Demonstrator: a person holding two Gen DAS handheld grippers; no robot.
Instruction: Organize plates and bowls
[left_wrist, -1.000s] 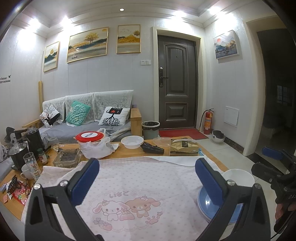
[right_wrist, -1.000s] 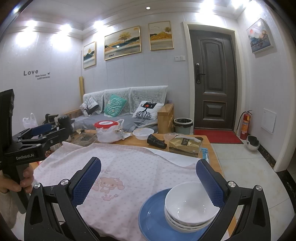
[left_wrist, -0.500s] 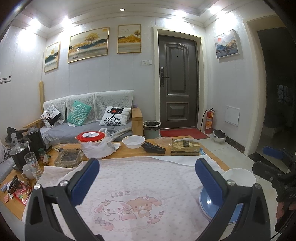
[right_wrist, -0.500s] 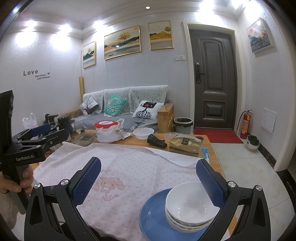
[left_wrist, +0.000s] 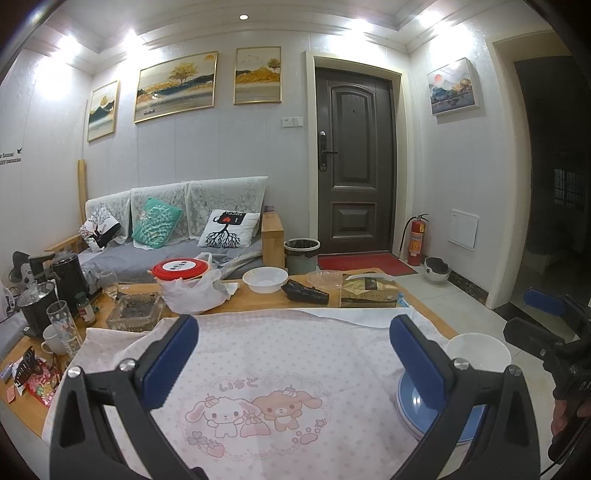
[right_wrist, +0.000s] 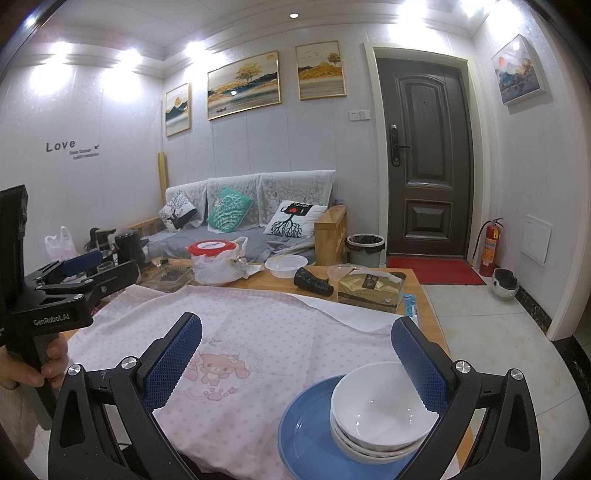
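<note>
A stack of white bowls (right_wrist: 380, 410) sits on a blue plate (right_wrist: 310, 439) at the near right of the table, on a pink cartoon cloth (right_wrist: 258, 332). My right gripper (right_wrist: 295, 362) is open and empty, held just above and behind the stack. The stack also shows in the left wrist view (left_wrist: 476, 354) on the blue plate (left_wrist: 410, 406), partly hidden by a finger. My left gripper (left_wrist: 293, 358) is open and empty above the cloth (left_wrist: 280, 350). Another white bowl (left_wrist: 264, 279) stands further back on the wooden table.
At the back of the table are a tissue box (right_wrist: 369, 288), a black case (right_wrist: 314, 282), a red-lidded container in a bag (right_wrist: 214, 258) and a glass ashtray (left_wrist: 135, 312). Kettles, glasses and cups (left_wrist: 51, 306) crowd the left end. A sofa stands behind.
</note>
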